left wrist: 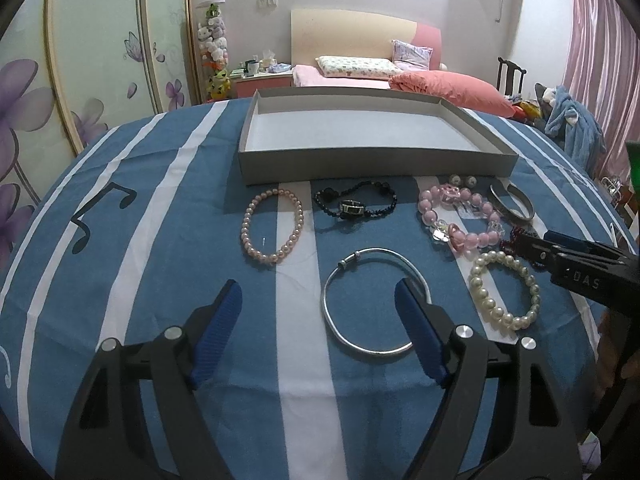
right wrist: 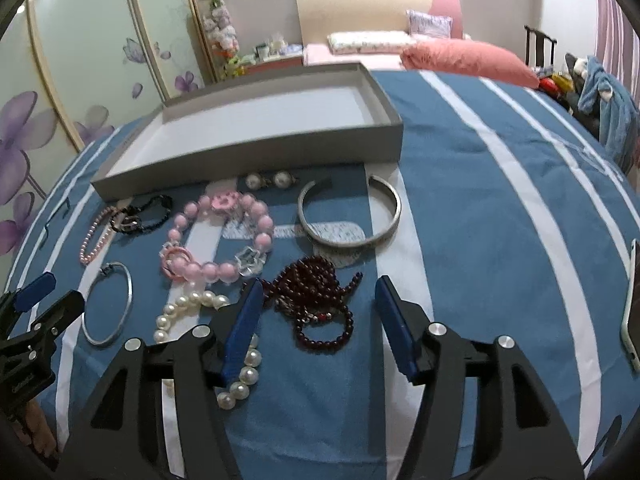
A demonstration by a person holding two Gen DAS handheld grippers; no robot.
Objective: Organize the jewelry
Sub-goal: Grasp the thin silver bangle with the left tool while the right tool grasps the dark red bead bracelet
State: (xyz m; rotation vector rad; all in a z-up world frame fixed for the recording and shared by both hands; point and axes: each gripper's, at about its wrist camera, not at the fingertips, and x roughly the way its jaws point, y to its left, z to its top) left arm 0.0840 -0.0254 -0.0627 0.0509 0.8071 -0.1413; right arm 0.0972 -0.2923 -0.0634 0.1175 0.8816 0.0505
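Observation:
A grey tray (left wrist: 360, 166) (right wrist: 256, 156) stands at the back of the blue striped cloth. In front of it lie a pink pearl bracelet (left wrist: 272, 227), a black watch bracelet (left wrist: 352, 204), a pink bead bracelet (left wrist: 460, 216) (right wrist: 220, 236), a silver cuff (left wrist: 514, 202) (right wrist: 350, 212), a thin silver bangle (left wrist: 374, 300) (right wrist: 108, 304), a white pearl bracelet (left wrist: 504, 290) (right wrist: 208, 324) and dark red beads (right wrist: 316, 300). My left gripper (left wrist: 318, 292) is open above the cloth, beside the thin bangle. My right gripper (right wrist: 318, 288) is open, straddling the dark red beads.
Two pearl earrings (right wrist: 272, 180) lie by the tray's front wall. A phone (right wrist: 632, 312) lies at the right edge of the table. A bed (left wrist: 380, 76) and a flowered wardrobe (left wrist: 80, 80) stand behind.

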